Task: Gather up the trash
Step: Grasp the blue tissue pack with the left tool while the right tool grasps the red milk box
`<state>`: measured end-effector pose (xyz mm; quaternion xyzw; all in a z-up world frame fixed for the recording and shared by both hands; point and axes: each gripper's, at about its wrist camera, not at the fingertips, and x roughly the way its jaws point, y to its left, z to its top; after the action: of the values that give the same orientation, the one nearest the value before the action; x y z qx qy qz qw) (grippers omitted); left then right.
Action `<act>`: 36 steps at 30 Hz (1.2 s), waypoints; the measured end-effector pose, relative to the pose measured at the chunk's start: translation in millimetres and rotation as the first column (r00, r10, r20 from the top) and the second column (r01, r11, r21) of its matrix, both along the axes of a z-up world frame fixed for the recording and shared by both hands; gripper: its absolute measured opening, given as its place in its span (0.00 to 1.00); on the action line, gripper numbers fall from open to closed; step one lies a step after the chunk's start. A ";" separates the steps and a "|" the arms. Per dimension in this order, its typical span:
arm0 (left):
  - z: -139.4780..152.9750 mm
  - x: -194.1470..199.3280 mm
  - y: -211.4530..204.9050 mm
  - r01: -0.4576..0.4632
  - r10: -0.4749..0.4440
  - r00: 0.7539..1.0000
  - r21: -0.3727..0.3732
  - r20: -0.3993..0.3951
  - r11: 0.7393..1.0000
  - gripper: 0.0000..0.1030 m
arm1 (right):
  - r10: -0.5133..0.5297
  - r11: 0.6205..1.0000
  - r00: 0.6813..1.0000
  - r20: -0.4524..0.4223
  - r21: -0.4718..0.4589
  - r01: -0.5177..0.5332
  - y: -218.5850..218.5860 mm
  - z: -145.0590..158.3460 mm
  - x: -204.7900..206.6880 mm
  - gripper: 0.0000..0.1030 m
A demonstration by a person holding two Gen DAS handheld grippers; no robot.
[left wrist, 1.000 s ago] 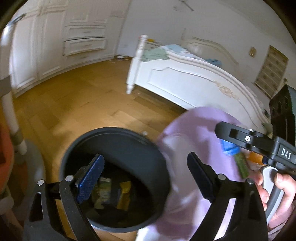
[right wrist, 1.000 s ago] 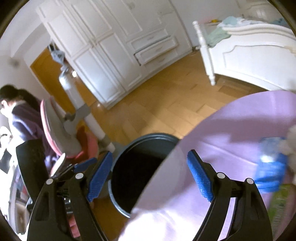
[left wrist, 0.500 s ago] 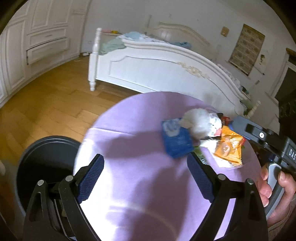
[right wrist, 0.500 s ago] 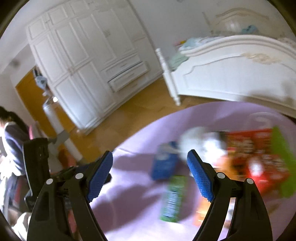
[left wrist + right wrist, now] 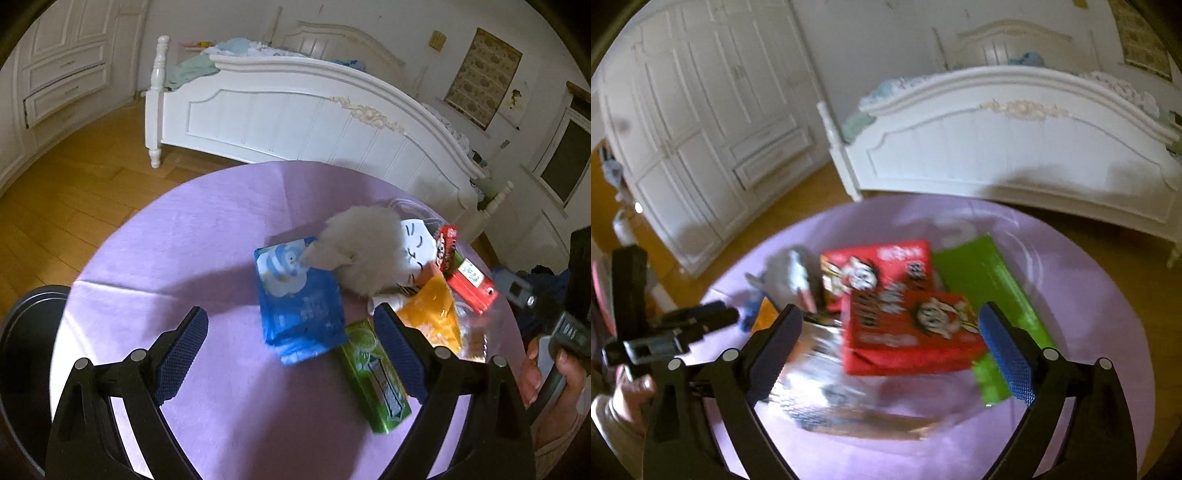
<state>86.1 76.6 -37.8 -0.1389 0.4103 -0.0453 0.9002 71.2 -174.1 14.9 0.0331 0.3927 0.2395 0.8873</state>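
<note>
A round purple table [image 5: 184,240] holds a pile of trash. In the left wrist view I see a blue packet [image 5: 299,306], a green packet [image 5: 373,376], an orange bag [image 5: 432,314], a red box [image 5: 465,273] and a white plush cat [image 5: 369,254]. My left gripper [image 5: 291,354] is open and empty above the table's near side, just short of the blue packet. In the blurred right wrist view, my right gripper [image 5: 892,350] is open and empty over a red box [image 5: 908,332], with a green box [image 5: 990,291] and a silvery wrapper [image 5: 827,384] beside it.
A dark round bin [image 5: 22,354] stands on the wooden floor at the table's left edge. A white bed [image 5: 295,110] lies behind the table. White wardrobes [image 5: 701,129] line the far wall.
Both grippers have swung away from the bin to over the table. The bin has slid to the left edge of the left wrist view, and the trash pile has come under both grippers.
</note>
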 end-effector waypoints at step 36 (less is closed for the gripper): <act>36.7 -37.3 29.4 -0.053 0.051 0.996 0.026 0.070 0.998 0.47 | 0.086 0.987 0.996 0.034 0.133 -0.090 26.2 46.6 -29.9 0.87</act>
<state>48.9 106.0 -1.1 -0.1354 0.3755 -0.0208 0.9166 41.2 -147.9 61.5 0.0719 0.3642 0.3046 0.8772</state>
